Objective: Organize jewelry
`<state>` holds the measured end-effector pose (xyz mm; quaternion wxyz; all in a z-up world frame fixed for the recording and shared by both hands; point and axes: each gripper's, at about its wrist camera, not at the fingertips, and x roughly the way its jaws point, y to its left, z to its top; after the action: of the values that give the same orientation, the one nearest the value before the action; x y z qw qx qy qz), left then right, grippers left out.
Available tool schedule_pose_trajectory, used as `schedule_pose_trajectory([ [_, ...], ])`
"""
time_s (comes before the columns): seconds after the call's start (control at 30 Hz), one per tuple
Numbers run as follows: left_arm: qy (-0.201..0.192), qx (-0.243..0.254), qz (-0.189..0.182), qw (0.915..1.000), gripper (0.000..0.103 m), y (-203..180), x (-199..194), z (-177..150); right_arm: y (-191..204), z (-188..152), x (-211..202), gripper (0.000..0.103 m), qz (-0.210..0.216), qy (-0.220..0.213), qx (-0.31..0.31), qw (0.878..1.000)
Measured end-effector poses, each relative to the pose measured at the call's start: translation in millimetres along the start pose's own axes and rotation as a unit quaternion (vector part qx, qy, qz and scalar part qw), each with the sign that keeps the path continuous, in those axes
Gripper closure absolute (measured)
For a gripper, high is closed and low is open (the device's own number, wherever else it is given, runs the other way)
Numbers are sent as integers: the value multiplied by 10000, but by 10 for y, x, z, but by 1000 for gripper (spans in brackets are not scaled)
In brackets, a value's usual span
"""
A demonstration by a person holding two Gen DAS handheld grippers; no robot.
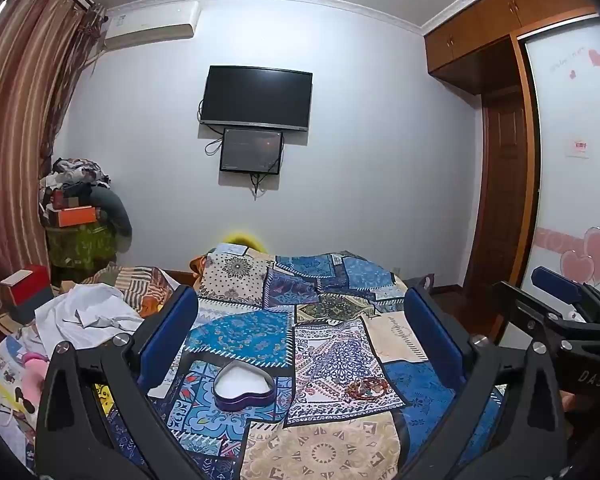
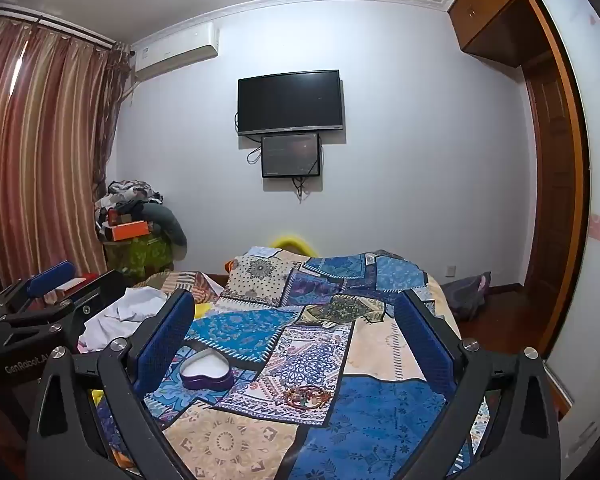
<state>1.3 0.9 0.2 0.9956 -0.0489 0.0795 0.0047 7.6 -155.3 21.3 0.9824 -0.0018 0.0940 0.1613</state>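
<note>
Bed (image 1: 332, 452): heart-shaped box (image 1: 243, 386), lidless; beaded jewelry (image 1: 366, 387) beside. Left gripper (image 1: 300, 332), right gripper (image 2: 295, 328): jaws spread, empty.

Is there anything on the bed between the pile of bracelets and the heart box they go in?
Nothing visible. Only flat patchwork bedspread lies between the tangle of reddish beaded bracelets and the open purple heart-shaped box, which is to their left. Both open grippers, left and right, hover above with a clear path.

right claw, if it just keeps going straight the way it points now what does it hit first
Likely the patchwork bedspread. The right claw is open and empty, the bracelets and heart box lie lower, under that line. Depth is unclear.
</note>
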Motion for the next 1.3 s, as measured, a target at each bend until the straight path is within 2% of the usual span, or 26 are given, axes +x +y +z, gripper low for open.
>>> schedule_pose_trajectory([
  [1.3,8,-9,6,10000,0,97,54,-60,22,-3,-2,4,32,48,42,10000],
])
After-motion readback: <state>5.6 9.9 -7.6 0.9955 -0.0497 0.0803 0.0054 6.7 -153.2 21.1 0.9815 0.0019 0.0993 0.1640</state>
